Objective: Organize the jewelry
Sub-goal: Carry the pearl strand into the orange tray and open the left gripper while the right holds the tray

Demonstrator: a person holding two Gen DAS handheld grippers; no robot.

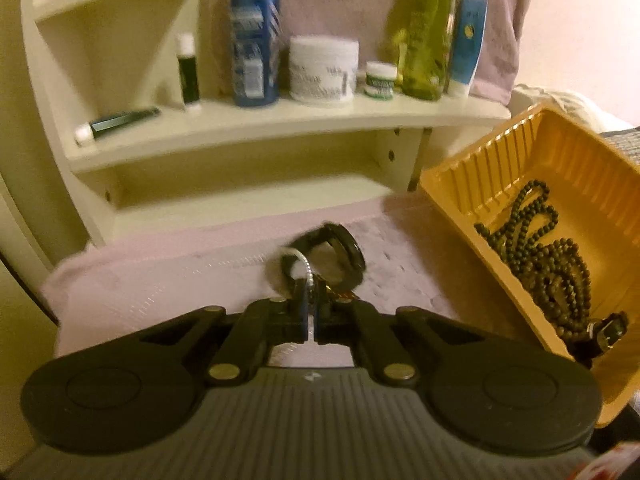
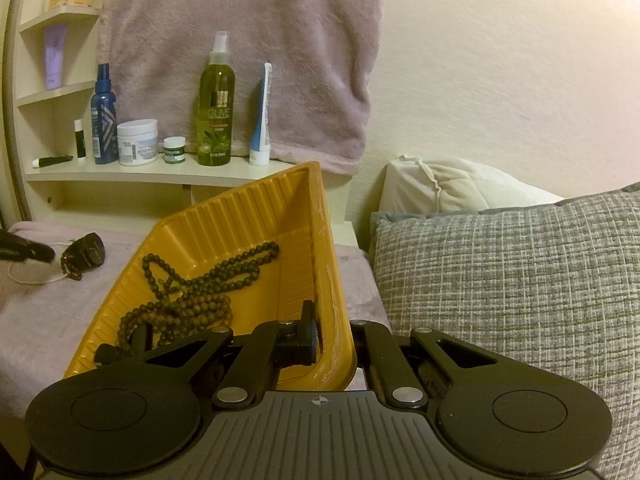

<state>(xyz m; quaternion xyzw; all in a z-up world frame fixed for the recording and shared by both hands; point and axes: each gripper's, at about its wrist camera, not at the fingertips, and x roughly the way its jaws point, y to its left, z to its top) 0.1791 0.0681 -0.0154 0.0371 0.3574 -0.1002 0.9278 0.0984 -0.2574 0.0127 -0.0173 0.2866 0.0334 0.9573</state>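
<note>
- Tray (image 2: 256, 216), yellow ribbed plastic, tilted up on a pink blanket (image 2: 36, 312); right gripper (image 2: 334, 344) clenched on its near right wall, one finger inside, one outside.
- Beads (image 2: 208, 280), dark strings, piled in the tray's low end; a small black buckle-like piece (image 1: 610, 330) lies among them at the near corner.
- Left gripper (image 1: 312, 320) fingers pressed together on a thin silver chain (image 1: 306, 276); no earlier look, so only the closed grip is told.
- Watch (image 1: 340, 248), black, just beyond the left fingertips, on the blanket beside the tray, apart from it; blurred in the left view.
- In the right view the watch (image 2: 86, 256) sits left of the tray with a small dark chain bit next to it and a pale cord trailing on the blanket.
- Shelf (image 2: 140, 176) behind carries a blue bottle (image 2: 103, 116), white jar (image 2: 137, 142), small jar (image 2: 175, 150), green spray bottle (image 2: 217, 104), blue-white tube (image 2: 262, 116).
- Grey pillow (image 2: 500, 280) right of the tray, white pillow (image 2: 448, 184) behind it.
</note>
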